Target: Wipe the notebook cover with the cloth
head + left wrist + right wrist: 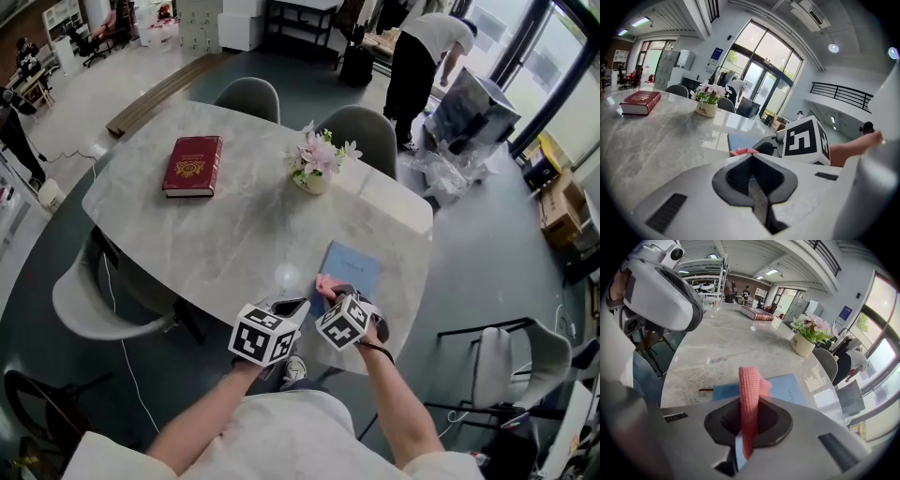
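Now pink knitted cloth (749, 392) stands pinched by right gripper (743, 439).
Blue notebook (790, 387) partly hidden behind it; left gripper (758, 199) clenched, empty.

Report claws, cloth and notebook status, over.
Right claw shut on pink cloth, at blue notebook's near edge. Left claw shut, empty, alongside. Nothing else on notebook; flower pot stands beyond, apart.

Recording notebook (354, 267) lying on table (234, 225) at near right edge; book (193, 165) lying well apart at far left; flower pot (312, 178) standing between them, nearer far edge; two chairs (248, 96) sitting behind table; cloth (326, 284), pinched in right gripper (333, 298), sitting at notebook's near left corner; left gripper (291, 307) hovering just beside, on its left.
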### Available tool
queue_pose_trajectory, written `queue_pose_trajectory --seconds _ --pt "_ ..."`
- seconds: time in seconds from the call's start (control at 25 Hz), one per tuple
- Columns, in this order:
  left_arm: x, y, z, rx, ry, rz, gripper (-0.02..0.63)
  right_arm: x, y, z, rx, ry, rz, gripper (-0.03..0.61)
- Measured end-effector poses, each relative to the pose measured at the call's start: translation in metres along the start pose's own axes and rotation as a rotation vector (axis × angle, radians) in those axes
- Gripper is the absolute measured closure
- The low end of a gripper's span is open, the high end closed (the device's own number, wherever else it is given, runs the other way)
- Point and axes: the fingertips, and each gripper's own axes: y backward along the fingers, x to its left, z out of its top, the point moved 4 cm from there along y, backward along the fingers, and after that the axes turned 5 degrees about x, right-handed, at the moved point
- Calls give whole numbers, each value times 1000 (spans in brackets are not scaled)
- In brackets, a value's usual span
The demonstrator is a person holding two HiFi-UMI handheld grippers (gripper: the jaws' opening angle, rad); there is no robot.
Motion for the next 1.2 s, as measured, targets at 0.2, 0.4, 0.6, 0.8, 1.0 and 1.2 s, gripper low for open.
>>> queue_pose_trajectory --seconds 0.2,0.4,0.6,0.8,1.0,1.2 --pt "-2 5 -5 4 -11 -15 609 12 3 -3 6 -10 -1 563" --pt "-4 12 -10 9 -26 -26 607 24 8 -4 10 -20 -3 563" --pt "-5 20 -14 14 -43 -38 607 38 12 -5 13 -35 -2 563" --pt "-9 25 -19 20 -60 -53 607 52 15 -7 14 -51 -2 563" --pt "-13 29 -23 28 -75 -69 607 61 19 -8 15 -71 -6 563" --pt "-17 29 -27 33 -86 -82 607 68 21 -10 15 -84 -8 563"
